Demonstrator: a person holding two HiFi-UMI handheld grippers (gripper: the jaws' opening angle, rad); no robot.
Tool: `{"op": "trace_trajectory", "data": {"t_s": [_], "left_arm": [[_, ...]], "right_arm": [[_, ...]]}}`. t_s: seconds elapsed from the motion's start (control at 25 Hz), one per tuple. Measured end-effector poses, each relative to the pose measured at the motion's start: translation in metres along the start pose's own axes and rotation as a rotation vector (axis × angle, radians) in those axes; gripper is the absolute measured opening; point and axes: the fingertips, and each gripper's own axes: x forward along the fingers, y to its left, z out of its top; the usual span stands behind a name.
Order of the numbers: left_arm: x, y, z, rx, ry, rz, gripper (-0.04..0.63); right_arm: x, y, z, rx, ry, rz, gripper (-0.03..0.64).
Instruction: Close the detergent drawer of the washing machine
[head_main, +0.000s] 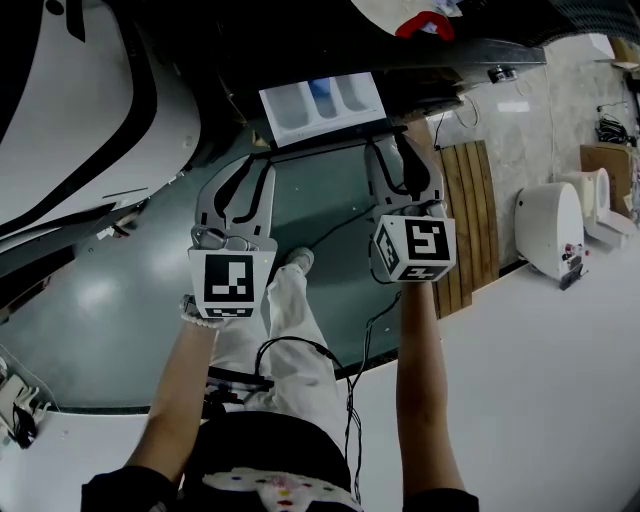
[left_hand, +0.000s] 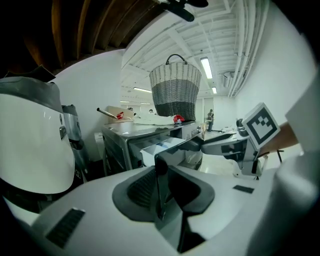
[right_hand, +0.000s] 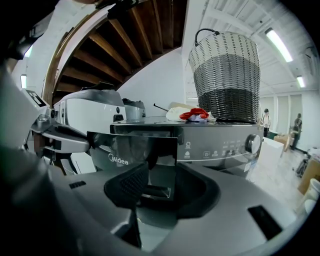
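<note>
The washing machine (right_hand: 220, 142) stands at the top of the head view with its detergent drawer (head_main: 320, 103) pulled out, white compartments showing. The drawer's dark glossy front panel (right_hand: 132, 145) sits right before my right gripper (right_hand: 160, 185), whose jaws are open and level with it. In the head view the right gripper (head_main: 395, 140) reaches the panel's right half. My left gripper (head_main: 252, 170) is at the panel's left end. In the left gripper view the panel's edge (left_hand: 160, 167) stands at the gap of the open left gripper (left_hand: 167, 187), with the pads clear of it.
A tall wicker basket (right_hand: 227, 70) and a red-and-white cloth (right_hand: 192, 115) sit on top of the machine. A large white rounded appliance (left_hand: 30, 145) stands to its left. A wooden slatted mat (head_main: 470, 220), a white toilet (head_main: 575, 220) and cables lie on the floor.
</note>
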Motion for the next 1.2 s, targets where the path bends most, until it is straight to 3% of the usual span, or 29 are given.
{"op": "trace_trajectory", "data": {"t_s": [1.2], "left_arm": [[0.039,0.05,0.006,-0.053,0.033,0.078,0.156]], "right_arm": [[0.052,-0.002,0.022,0.0,0.024,-0.066,0.17]]}}
